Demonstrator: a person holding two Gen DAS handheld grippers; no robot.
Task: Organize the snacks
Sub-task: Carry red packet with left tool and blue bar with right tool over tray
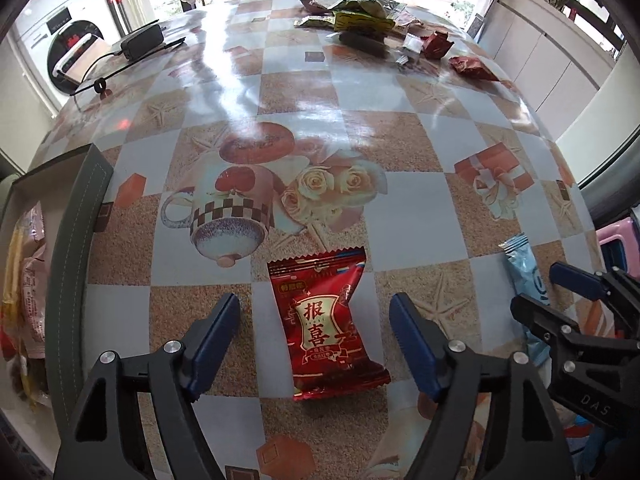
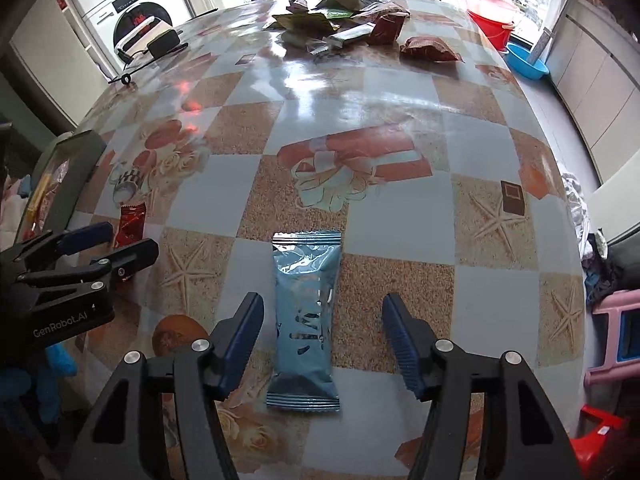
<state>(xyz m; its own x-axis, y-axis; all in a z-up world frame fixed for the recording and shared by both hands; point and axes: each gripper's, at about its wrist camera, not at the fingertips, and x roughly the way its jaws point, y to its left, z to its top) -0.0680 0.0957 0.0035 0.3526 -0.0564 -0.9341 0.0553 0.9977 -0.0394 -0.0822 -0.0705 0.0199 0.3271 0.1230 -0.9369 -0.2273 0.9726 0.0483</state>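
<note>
A red snack packet [image 1: 328,322] with gold lettering lies flat on the patterned tablecloth, between the spread fingers of my left gripper [image 1: 316,312], which is open and clear of the packet on both sides. A light blue snack packet [image 2: 305,320] lies flat between the fingers of my right gripper [image 2: 322,316], also open, with gaps on each side. In the left wrist view the blue packet [image 1: 524,268] and the right gripper [image 1: 560,292] show at the right edge. From the right wrist view the left gripper [image 2: 104,246] and the red packet [image 2: 129,226] appear at far left.
A dark grey box [image 1: 76,240] holding several snack packets stands at the table's left edge. A heap of mixed snack packets [image 2: 340,16] lies at the far end of the table, with a black power adapter [image 1: 142,42] and its cable far left. Red and blue basins [image 2: 524,60] sit beyond the table.
</note>
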